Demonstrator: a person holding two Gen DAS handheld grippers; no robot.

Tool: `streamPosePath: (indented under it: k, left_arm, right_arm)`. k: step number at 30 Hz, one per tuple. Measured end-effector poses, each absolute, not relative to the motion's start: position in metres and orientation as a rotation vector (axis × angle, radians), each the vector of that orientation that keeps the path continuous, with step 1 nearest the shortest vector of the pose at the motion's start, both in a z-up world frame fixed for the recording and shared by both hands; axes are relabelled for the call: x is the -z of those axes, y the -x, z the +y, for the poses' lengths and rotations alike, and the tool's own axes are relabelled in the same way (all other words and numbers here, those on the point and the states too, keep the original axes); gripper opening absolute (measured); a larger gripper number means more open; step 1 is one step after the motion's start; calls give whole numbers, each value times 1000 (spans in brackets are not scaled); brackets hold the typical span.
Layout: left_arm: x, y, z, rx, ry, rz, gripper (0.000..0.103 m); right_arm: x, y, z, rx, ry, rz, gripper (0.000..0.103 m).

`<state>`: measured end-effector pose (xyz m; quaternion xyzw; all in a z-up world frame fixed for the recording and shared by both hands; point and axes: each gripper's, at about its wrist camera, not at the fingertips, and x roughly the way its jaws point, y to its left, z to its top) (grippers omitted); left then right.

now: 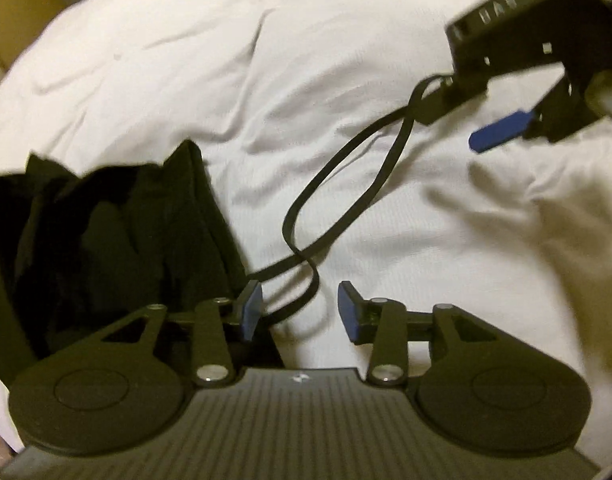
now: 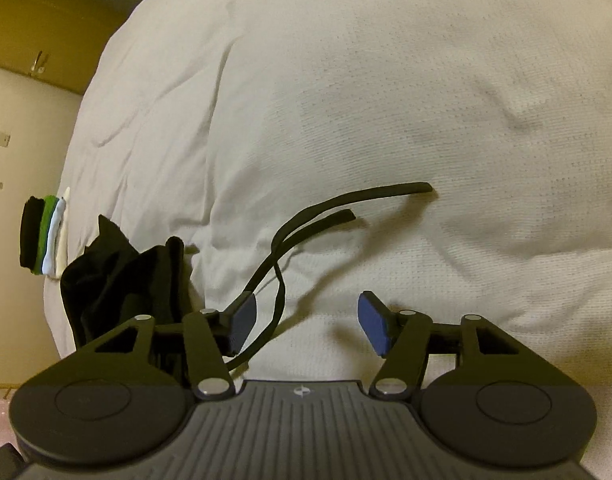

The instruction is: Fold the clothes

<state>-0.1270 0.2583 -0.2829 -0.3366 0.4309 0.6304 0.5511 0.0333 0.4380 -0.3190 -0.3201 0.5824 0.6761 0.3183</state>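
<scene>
A black garment [image 1: 105,240] lies bunched up on the white bedcover [image 1: 265,60], at the left of the left wrist view. Two thin black drawstrings [image 1: 338,184] trail from it to the right. My left gripper [image 1: 299,312] stands open just right of the bunch, with the strings passing by its left finger. My right gripper [image 1: 452,130] hovers at the upper right, near the strings' far ends. In the right wrist view the right gripper [image 2: 308,322] is open with nothing between its pads; the garment [image 2: 125,280] sits to its left and the drawstrings [image 2: 326,208] lie loose on the bedcover [image 2: 386,80].
A stack of folded clothes [image 2: 45,236], black, green, blue and white, sits at the bed's far left edge. Beyond it are a beige wall [image 2: 17,120] and brown woodwork [image 2: 65,8]. The cover is wrinkled and spreads wide to the right.
</scene>
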Motion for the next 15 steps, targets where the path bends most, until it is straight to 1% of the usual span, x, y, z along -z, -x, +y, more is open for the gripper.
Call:
streamPosePath:
  k: [2,3,4,5,15]
  left_arm:
    - [292,125,262,-1479,794,1051,37]
    - [296,126,263,-1474,801,1065,34]
    - [300,127,263,-1471,813,1071,26]
    - [302,129,263,-1474,825,1071,24]
    - [297,146,263,-1496,912,988,20]
  right_arm:
    - [320,-30,441,-1782,834,1533,60]
    - [320,-28,442,-1783,833,1531,60]
    - [320,-26,444,-1784,832,1529,60]
    - [320,-24,444,-1785,829,1529,60]
    - [323,-14,450,-1773,869,1492,60]
